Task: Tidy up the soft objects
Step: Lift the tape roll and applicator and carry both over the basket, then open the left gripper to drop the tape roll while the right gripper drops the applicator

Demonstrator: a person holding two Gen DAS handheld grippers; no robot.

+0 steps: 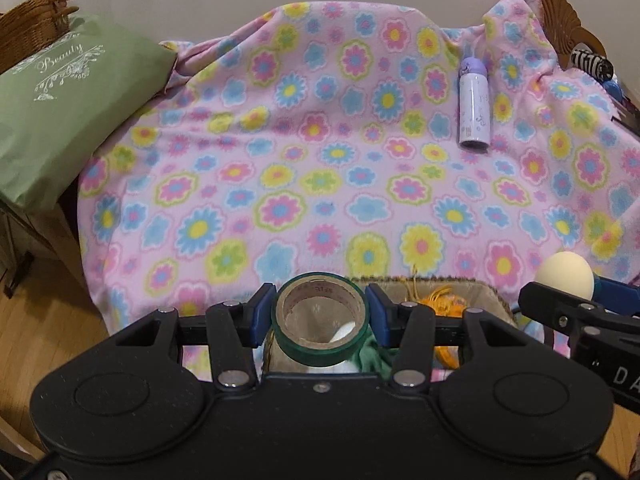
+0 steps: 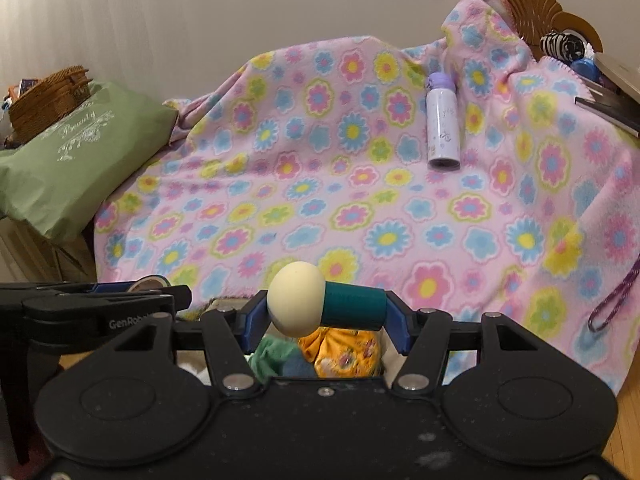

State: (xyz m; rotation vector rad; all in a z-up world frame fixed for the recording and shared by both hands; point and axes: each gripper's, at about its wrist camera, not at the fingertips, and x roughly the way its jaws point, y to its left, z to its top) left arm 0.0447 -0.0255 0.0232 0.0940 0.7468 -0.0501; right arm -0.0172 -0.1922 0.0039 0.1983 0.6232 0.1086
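Observation:
My left gripper (image 1: 320, 316) is shut on a green tape roll (image 1: 321, 319), held above a woven basket (image 1: 486, 294) with yellow, green and white soft items inside. My right gripper (image 2: 322, 314) is shut on a toy with a cream foam ball head (image 2: 295, 298) and teal handle (image 2: 354, 306), held sideways over the same basket's yellow cloth (image 2: 344, 354). The right gripper with the cream ball (image 1: 564, 276) shows at the right edge of the left wrist view. The left gripper's body (image 2: 92, 306) shows at the left in the right wrist view.
A pink flowered blanket (image 1: 320, 168) covers the seat. A lilac bottle (image 1: 474, 104) lies on it at the back right. A green pillow (image 1: 64, 120) and wicker basket (image 1: 36, 26) sit at the left. A purple cord (image 2: 614, 300), books (image 2: 612, 96) and striped item (image 2: 562, 46) are right.

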